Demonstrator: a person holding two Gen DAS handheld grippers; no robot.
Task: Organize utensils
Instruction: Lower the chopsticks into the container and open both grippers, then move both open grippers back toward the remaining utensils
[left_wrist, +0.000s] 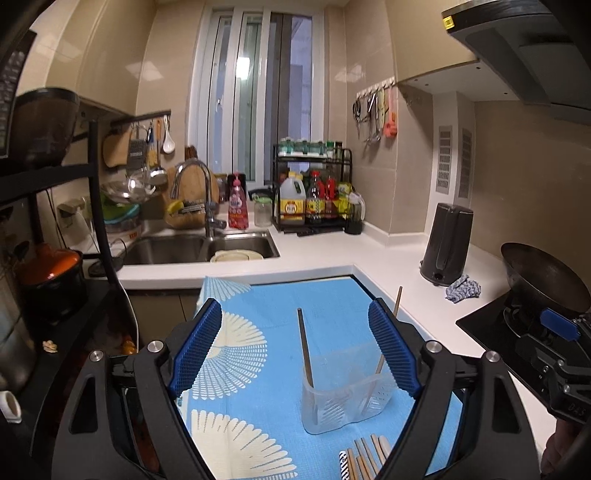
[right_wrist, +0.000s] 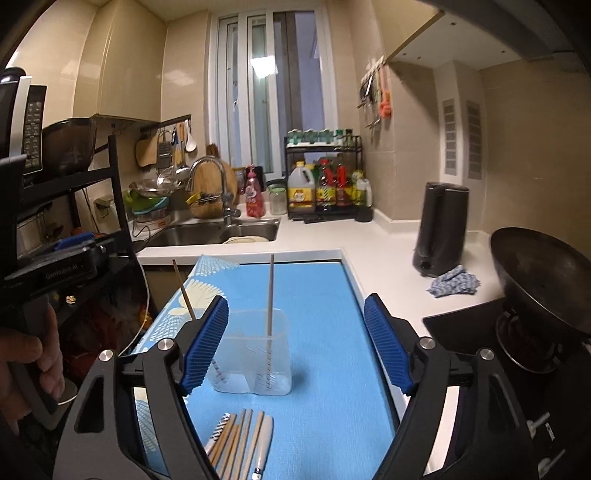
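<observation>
Clear holder (right_wrist: 255, 354) on blue mat (right_wrist: 317, 295): 2 chopsticks upright inside. Left gripper (left_wrist: 295, 347) & right gripper (right_wrist: 295, 343): fingers spread, nothing btwn. Next pick, est.: take one stick from loose utensils (right_wrist: 240, 439) near-side, pinch mid-shaft, drop in vertical.

White L-shaped counter (right_wrist: 376, 258) carries a blue patterned mat (right_wrist: 325, 332), on which stand a clear plastic holder (right_wrist: 251, 354) and a row of loose utensils (right_wrist: 240, 443); on bare counter, a dark kettle (right_wrist: 441, 229) with a crumpled cloth (right_wrist: 454, 282) just beside it
</observation>
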